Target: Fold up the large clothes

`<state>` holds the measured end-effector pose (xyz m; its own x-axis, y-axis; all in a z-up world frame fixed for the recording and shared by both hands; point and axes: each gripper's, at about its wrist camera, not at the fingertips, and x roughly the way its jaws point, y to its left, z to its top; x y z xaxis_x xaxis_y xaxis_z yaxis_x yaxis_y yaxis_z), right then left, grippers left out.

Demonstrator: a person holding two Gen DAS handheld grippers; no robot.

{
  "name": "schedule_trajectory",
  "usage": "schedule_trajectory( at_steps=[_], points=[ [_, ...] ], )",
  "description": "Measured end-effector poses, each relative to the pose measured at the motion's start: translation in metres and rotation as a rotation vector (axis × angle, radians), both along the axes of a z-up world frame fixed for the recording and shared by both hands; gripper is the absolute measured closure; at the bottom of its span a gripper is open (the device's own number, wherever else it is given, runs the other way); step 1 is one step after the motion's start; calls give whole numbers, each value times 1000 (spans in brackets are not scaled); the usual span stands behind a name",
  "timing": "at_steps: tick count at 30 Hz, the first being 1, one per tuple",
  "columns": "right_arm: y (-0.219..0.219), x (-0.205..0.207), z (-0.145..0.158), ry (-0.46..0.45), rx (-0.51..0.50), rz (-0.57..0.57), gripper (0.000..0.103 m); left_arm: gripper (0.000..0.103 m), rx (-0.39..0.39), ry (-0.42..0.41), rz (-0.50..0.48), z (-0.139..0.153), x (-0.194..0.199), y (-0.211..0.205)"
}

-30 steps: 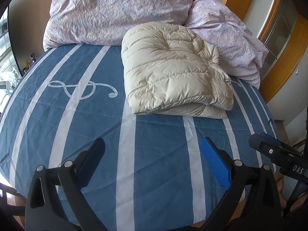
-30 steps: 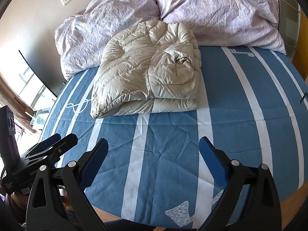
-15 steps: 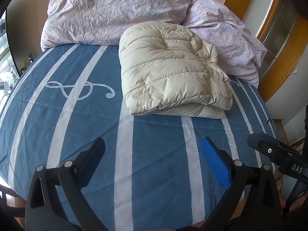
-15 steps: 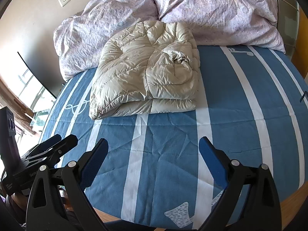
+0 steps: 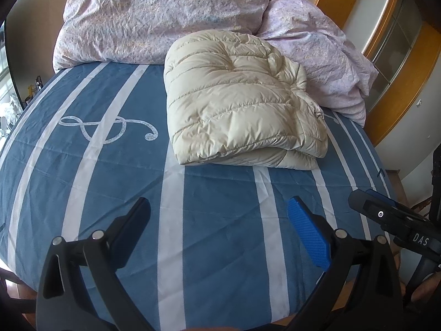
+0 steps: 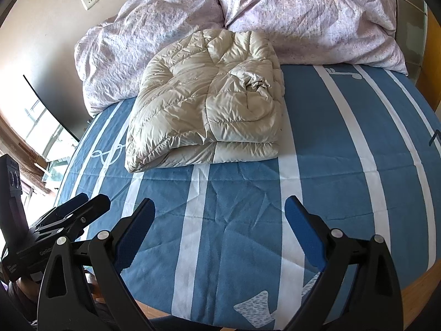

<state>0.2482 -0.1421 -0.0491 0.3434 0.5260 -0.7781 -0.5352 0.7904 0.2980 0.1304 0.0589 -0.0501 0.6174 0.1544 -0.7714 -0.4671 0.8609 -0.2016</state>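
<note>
lying folded, jacket [image 5: 237, 104] fold edge faces grippers.

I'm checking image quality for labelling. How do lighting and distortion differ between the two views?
Left wrist view: even, soft light on the folded cream puffer jacket, strong fisheye bowing of the blue striped bedsheet. Right wrist view: a sunlit patch with a hard shadow edge, same bowing.

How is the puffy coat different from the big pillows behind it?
The puffy coat is plain cream and quilted in shiny rows; the pillows are pale purple, speckled and crinkly. The coat is folded into a neat bundle; the pillows lie loose and slumped. Both rest on the striped blue bed.
</note>
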Motion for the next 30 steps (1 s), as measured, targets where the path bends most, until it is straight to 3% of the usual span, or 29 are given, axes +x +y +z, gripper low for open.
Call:
schedule_trajectory(
  at_steps=[30],
  points=[
    [1,1,-1,2,-1,-3,6,4,0,5,-3,-1,2,2]
  ],
)
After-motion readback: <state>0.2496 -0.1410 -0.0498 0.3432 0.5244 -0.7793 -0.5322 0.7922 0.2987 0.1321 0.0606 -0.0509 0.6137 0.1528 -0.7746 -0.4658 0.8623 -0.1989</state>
